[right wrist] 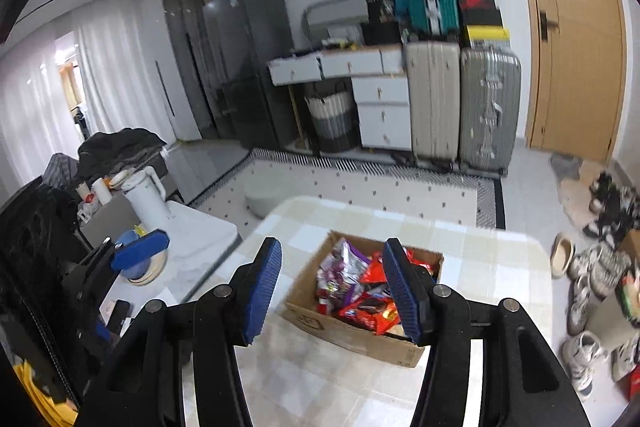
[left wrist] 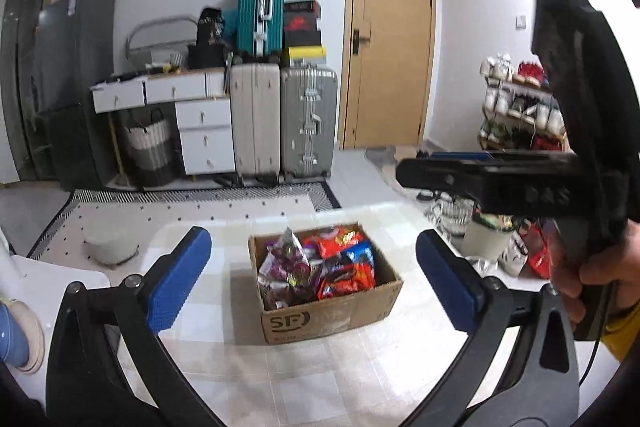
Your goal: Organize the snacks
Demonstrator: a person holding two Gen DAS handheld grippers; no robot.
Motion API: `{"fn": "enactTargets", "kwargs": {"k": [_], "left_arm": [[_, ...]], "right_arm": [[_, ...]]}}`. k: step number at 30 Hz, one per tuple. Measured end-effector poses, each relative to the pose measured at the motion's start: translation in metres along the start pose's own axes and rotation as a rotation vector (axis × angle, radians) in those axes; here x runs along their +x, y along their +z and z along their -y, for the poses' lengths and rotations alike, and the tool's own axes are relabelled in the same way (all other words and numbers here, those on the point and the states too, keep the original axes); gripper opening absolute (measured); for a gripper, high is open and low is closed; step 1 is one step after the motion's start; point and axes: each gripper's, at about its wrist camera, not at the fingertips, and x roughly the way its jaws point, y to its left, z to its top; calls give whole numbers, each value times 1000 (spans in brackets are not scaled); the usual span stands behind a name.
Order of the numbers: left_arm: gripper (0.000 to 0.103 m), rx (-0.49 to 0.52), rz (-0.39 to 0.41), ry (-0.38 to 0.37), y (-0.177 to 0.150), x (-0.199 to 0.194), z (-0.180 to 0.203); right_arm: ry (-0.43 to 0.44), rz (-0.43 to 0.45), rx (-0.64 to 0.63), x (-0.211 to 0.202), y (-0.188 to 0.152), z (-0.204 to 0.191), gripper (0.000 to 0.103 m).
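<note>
A: Box first. Cardboard carton (left wrist: 328,291) sits open-topped on the checked tabletop (left wrist: 320,379), roughly mid-table. It is packed with snack packets (left wrist: 320,263): purple-and-silver ones on the left side, red and orange ones on the right, heaped rather than ranked.

B: Tools?

A: Left gripper (left wrist: 312,275) hangs above and short of the box, jaws spread wide, nothing between the blue pads. Right gripper (right wrist: 332,287) is partway open, also empty; the packets only show through the gap, well below it. Neither touches the box.

B: So nothing is in hand. Judged stage?

A: Either between picks or finished; can't tell which. No loose packets visible on the table, so any sorting would happen inside the box.

B: How would you go about it?

A: Come down steeply on one packet, taking a sealed edge or a raised corner rather than the belly. The foil looks slippery and crinkly; a flat squeeze may skid or crush the contents. Use the other gripper to steady the carton wall, since a light box could slide on that cloth.

B: Hazards around?

A: White kettle (right wrist: 146,195) and a blue bowl (right wrist: 138,259) on the side table to the left; the right gripper's body (left wrist: 492,183) crosses the left view. Keep the two tools from colliding over the box.
</note>
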Motion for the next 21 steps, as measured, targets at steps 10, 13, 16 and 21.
{"fn": "enactTargets", "kwargs": {"k": [10,13,16,21], "left_arm": [[102,-13,167,72,38,-131,4],[102,-13,222,116,38,-174,5],[102,-19,244,149,33,-207,2],[102,-33,213,211,16,-238,-13]], "right_arm": [[-28,271,-84,-139,13,-70,95],[-27,361,-83,-186,5,-89,100],[-22,416,-77,-217,-12,-101,102],[-52,471,-82,-253,-60,-113,102]]}}
